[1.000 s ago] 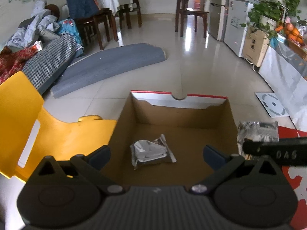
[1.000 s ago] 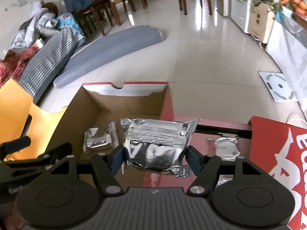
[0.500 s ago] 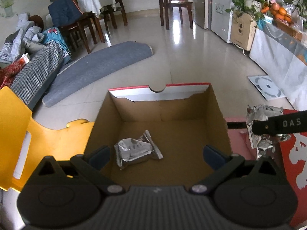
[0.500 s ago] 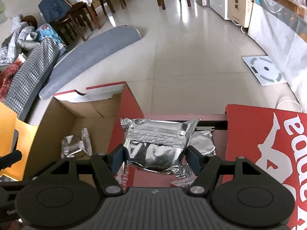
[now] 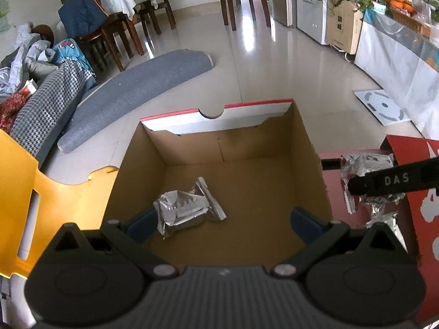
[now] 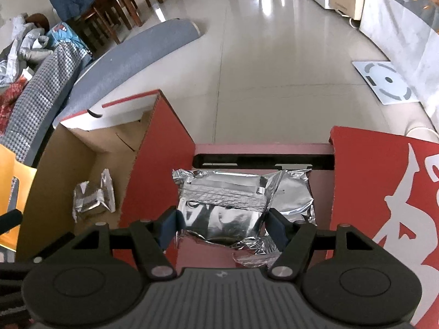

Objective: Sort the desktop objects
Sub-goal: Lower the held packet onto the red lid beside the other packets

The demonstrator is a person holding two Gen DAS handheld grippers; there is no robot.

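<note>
While clamped, the foil pouch (image 6: 219, 213) spans the right fingers (image 6: 275, 230).

1. We see an open cardboard box (image 5: 225, 161) with one foil packet (image 5: 186, 211) lying on its floor.
2. Just right of the box, on the table (image 6: 263, 149), lies another foil pouch (image 6: 296, 194).
3. A third pouch (image 6: 219, 211) sits before that one, between our right gripper (image 6: 221, 226) fingers.
</note>
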